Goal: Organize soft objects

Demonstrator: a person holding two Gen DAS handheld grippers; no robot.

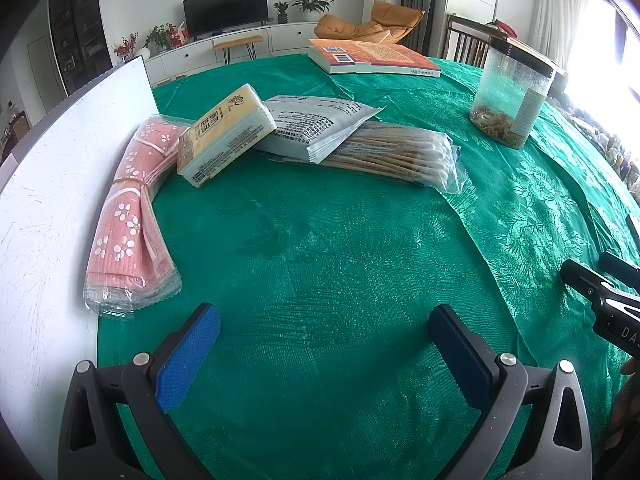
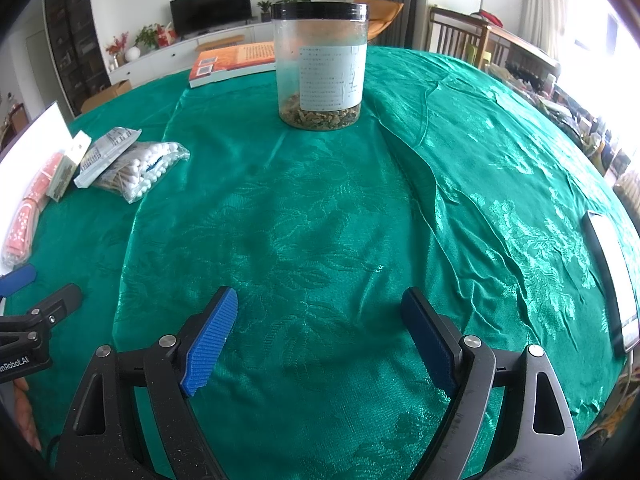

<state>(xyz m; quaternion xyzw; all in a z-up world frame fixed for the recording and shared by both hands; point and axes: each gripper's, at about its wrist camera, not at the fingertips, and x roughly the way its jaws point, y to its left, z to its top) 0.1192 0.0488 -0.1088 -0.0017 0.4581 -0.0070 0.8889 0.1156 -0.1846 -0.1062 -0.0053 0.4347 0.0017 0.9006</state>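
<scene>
A pink flowered cloth pack lies along the white board at the left. A yellow tissue pack leans on it. A white printed pouch lies over a bag of cotton swabs. The same pile shows at the left of the right wrist view, with the swabs nearest. My left gripper is open and empty above the green cloth, short of the pile. My right gripper is open and empty, facing the jar; it also shows at the right edge of the left wrist view.
A clear jar with a black lid stands mid-table, also in the left wrist view. An orange book lies at the far edge. A phone lies at the right. The green tablecloth is wrinkled on the right.
</scene>
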